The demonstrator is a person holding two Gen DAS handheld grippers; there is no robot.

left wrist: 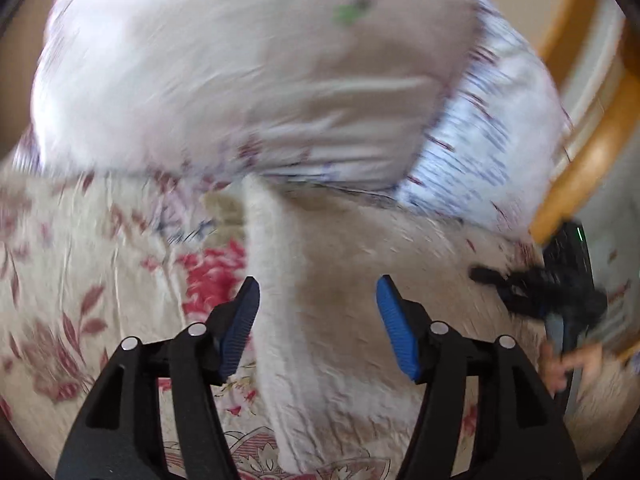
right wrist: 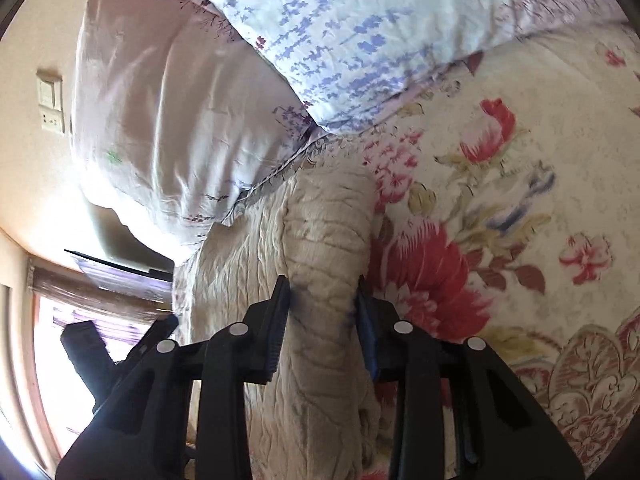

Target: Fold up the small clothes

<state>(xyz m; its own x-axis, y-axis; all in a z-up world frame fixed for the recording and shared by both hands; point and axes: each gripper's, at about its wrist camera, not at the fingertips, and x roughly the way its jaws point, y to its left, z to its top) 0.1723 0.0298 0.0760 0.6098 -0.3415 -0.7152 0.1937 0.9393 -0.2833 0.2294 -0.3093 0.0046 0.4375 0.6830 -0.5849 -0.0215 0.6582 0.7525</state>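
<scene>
A cream knitted garment (right wrist: 320, 240) lies bunched on the flowered bedsheet (right wrist: 520, 184), just below two pillows (right wrist: 180, 112). The right gripper (right wrist: 322, 312) pinches a thick fold of it, both pads pressed into the cloth. The left gripper (left wrist: 318, 320) stands spread above the garment (left wrist: 320, 272), its blue pads (left wrist: 396, 332) clear of the fabric.

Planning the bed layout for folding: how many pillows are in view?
2. A pale lilac pillow lies by the wall, and a white pillow with blue flowers lies beside it, overlapping its edge, both beyond the cream garment. More may be hidden out of frame.
</scene>
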